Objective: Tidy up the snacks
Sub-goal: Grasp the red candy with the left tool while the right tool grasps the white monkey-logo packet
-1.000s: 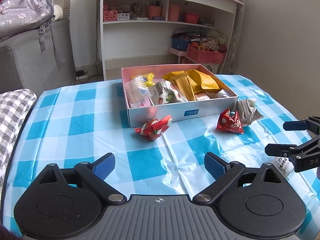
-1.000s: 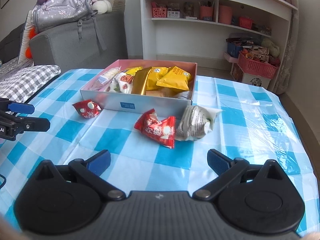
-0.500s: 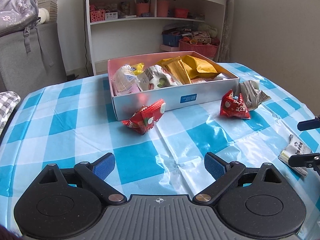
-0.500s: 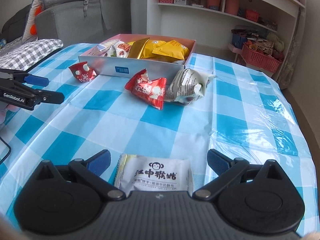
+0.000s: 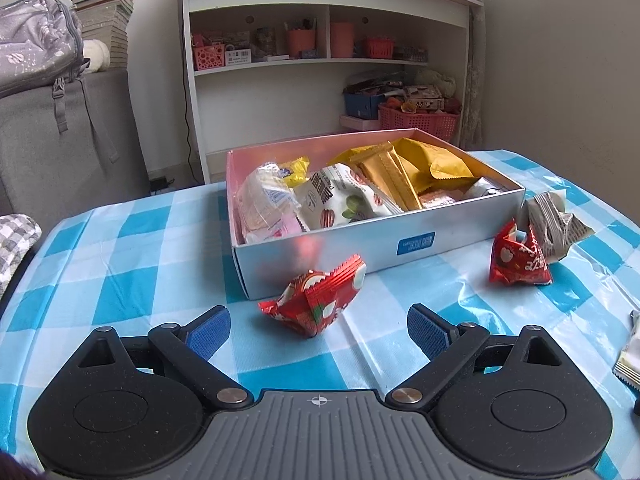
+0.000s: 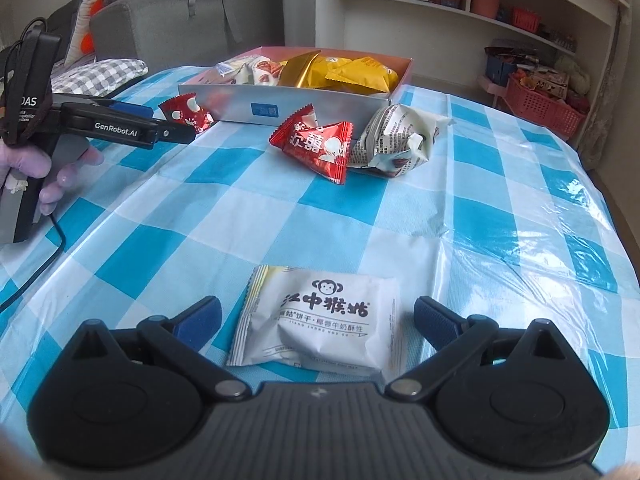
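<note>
A pink-lined white box point(image 5: 400, 240) point(image 6: 320, 106) filled with yellow and white snack packs sits mid-table. My left gripper point(image 5: 318, 330) is open, with a red snack pack point(image 5: 316, 300) lying between and just past its fingertips, beside the box's front wall. My right gripper point(image 6: 316, 318) is open around a flat white monkey-logo biscuit pack point(image 6: 320, 320) that rests on the cloth. Another red pack point(image 6: 316, 142) point(image 5: 518, 258) and a crumpled grey-white pack point(image 6: 394, 140) point(image 5: 554, 218) lie by the box's right corner. The left gripper point(image 6: 160, 130) also shows in the right wrist view, near the first red pack point(image 6: 188, 114).
A blue-and-white checked plastic cloth point(image 6: 500, 208) covers the table. Behind stand a white bookshelf point(image 5: 320, 40) with pink baskets, a grey sofa point(image 5: 60, 132) with a backpack, and a checked cushion point(image 6: 100, 74). A person's hand point(image 6: 40, 168) holds the left gripper; a cable trails off it.
My left gripper moved forward to the red pack by the box. My right gripper drew back and lowered, so the white biscuit pack now lies between its fingers.
</note>
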Action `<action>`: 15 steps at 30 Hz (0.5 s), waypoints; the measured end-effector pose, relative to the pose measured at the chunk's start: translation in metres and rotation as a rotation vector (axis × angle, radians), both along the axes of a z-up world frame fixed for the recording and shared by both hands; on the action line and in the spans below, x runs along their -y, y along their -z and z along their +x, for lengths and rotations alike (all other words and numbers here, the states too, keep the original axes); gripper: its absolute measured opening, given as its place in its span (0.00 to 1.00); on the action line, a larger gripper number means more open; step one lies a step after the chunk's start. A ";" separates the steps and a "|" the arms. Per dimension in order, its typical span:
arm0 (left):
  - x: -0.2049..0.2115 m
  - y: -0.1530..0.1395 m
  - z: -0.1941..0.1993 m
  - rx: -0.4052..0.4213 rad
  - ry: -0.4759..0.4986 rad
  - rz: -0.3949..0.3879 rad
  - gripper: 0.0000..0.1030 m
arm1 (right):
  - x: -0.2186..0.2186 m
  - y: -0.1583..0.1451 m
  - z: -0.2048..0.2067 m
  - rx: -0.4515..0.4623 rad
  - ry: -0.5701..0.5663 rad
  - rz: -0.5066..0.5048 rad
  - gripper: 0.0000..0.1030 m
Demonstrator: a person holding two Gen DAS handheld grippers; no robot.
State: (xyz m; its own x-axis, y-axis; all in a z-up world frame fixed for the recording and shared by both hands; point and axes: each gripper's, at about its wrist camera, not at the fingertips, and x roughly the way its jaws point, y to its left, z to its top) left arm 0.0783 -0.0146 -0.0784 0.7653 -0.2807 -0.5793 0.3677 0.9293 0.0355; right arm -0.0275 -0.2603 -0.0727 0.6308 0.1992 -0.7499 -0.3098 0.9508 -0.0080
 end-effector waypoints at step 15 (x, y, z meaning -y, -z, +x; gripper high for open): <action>0.019 0.001 0.011 -0.024 0.001 0.082 0.34 | 0.006 -0.006 0.001 0.002 0.007 0.003 0.73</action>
